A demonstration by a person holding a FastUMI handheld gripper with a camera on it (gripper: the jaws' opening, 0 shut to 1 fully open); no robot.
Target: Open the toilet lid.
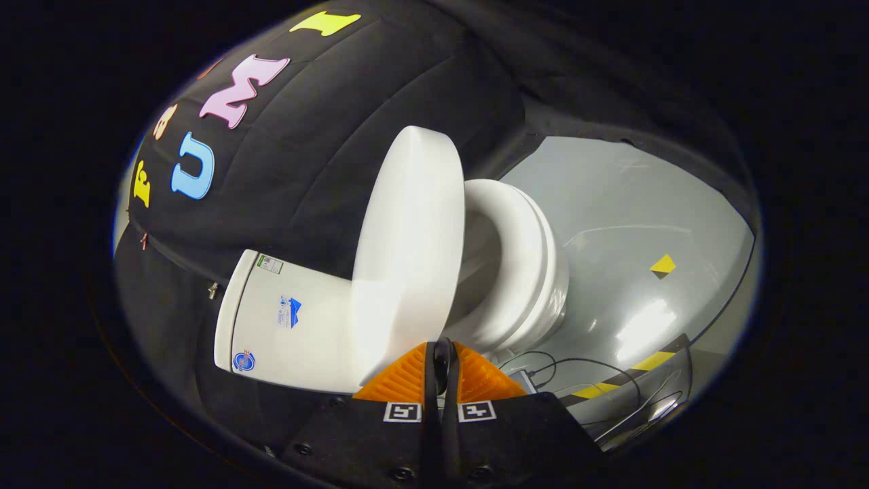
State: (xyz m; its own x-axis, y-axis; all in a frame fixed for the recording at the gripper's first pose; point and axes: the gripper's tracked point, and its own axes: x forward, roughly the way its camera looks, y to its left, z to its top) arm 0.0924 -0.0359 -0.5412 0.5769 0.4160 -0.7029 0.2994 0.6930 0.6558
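White plastic, the toilet lid [407,251] stands raised off the seat [519,251], tipped back toward the tank [292,319], with the bowl open beside it. The gripper [441,370] has its fingers together with hardly any gap, their tips touching or just short of the lid's lower edge. Cables [597,380] lie on the grey floor [631,210] past the bowl, near yellow-and-black tape [638,370].

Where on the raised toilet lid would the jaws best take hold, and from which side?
The lid stands part-raised off the seat. Probably best to pinch its thin free rim just ahead of the gripper, coming edge-on from the front; the jaws look closed now.
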